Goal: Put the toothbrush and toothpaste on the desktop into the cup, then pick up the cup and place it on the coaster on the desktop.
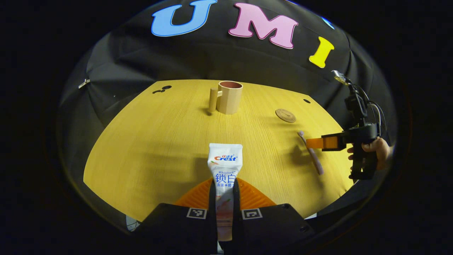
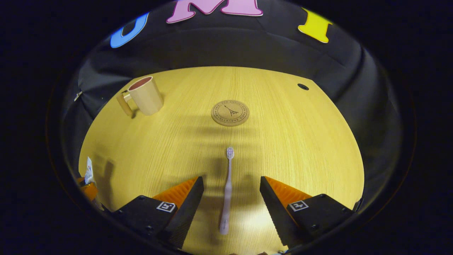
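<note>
At the left, the toothpaste [image 1: 225,166] is held between the fingers of the left gripper [image 1: 225,198], which are closed on the tube's lower part. It is lifted clear of the desktop [image 1: 148,148] with its flat crimped end pointing forward at the cup [image 1: 229,96], presumably so it can be carried over and dropped in.

Farther along, the cup is seen standing upright near the far edge, its handle turned to the left. Its rim is open, and nothing can be made out inside from either view.

To the right of the cup, well apart from it, the round coaster [image 2: 230,113] lies bare on the wood, waiting for the cup.

At the right, the toothbrush [image 2: 227,187] lies flat on the desktop, bristles toward the coaster. It is straddled by the right gripper [image 2: 231,193], whose fingers are spread wide on either side of the handle without touching it, apparently lined up for a grasp.
</note>
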The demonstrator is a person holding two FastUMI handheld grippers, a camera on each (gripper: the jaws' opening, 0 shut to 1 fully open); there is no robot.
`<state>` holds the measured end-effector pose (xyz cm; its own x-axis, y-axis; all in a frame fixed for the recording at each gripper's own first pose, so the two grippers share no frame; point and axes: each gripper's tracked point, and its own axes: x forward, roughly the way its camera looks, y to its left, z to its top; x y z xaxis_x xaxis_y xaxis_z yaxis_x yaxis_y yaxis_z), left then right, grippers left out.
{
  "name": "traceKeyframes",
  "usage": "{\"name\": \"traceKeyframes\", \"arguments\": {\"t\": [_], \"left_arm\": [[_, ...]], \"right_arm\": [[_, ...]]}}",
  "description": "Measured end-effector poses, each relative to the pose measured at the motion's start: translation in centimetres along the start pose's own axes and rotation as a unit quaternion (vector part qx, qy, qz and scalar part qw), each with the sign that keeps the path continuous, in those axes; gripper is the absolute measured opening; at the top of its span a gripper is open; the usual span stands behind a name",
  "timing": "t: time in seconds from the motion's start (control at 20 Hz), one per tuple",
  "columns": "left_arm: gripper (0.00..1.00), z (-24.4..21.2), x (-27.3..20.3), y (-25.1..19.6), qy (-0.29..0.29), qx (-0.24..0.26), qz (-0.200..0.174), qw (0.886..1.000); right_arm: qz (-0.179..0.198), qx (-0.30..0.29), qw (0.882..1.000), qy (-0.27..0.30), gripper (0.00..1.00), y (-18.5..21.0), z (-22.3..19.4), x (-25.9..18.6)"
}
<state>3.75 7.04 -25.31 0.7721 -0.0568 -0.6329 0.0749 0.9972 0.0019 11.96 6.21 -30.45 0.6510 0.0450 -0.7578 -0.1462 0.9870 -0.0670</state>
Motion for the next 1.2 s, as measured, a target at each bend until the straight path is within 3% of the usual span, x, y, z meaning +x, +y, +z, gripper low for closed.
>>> {"name": "traceKeyframes", "arguments": {"t": [0.25,0.3,0.35,0.5,0.55,0.65,0.75,0.8,0.9,0.95,1.05,1.2], "left_arm": [[0.21,-0.9,-0.5,0.9,0.005,-0.013,0.004,1.0],[0.17,-0.8,-0.5,1.0,0.004,-0.016,0.005,1.0],[0.22,-0.8,-0.5,1.2,0.004,-0.019,0.006,1.0],[0.22,-0.2,-0.2,1.3,0.002,-0.025,0.006,1.0],[0.22,-0.2,-0.1,1.2,0.001,-0.026,0.003,1.0],[0.22,-0.4,0.3,1.0,0.008,-0.027,0.0,1.0],[0.22,-0.8,0.7,0.7,0.016,-0.026,-0.002,1.0],[0.22,-1.0,0.8,0.5,0.019,-0.026,-0.004,0.999],[0.17,-1.2,1.0,0.2,0.024,-0.025,-0.008,0.999],[0.22,-1.3,1.0,-0.1,0.026,-0.024,-0.009,0.999],[0.22,-1.4,1.2,-0.3,0.028,-0.022,-0.011,0.999],[0.22,-0.7,1.5,-0.8,0.027,-0.026,-0.017,0.999]], "right_arm": [[-0.011,0.003,1.0,0.027,0.99,0.2,-1.3,1.1],[-0.006,0.012,0.999,0.032,0.98,0.5,-1.6,1.1],[-0.004,0.024,0.999,0.032,0.98,0.6,-1.6,1.1],[-0.001,0.049,0.997,0.052,0.87,0.6,-2.0,1.2],[-0.001,0.048,0.997,0.053,0.66,0.7,-2.0,1.1],[0.003,0.036,0.998,0.052,0.39,0.8,-2.0,1.1],[0.006,0.028,0.999,0.046,0.27,0.8,-2.0,1.2],[0.006,0.031,0.998,0.047,0.13,0.6,-2.0,0.9],[0.019,0.025,0.998,0.049,0.1,0.8,-2.1,1.2],[0.029,0.01,0.998,0.049,0.09,1.0,-2.2,1.1],[0.044,-0.026,0.998,0.043,0.06,1.0,-2.2,0.8],[0.053,-0.031,0.997,0.047,0.06,0.9,-2.4,0.6]]}}
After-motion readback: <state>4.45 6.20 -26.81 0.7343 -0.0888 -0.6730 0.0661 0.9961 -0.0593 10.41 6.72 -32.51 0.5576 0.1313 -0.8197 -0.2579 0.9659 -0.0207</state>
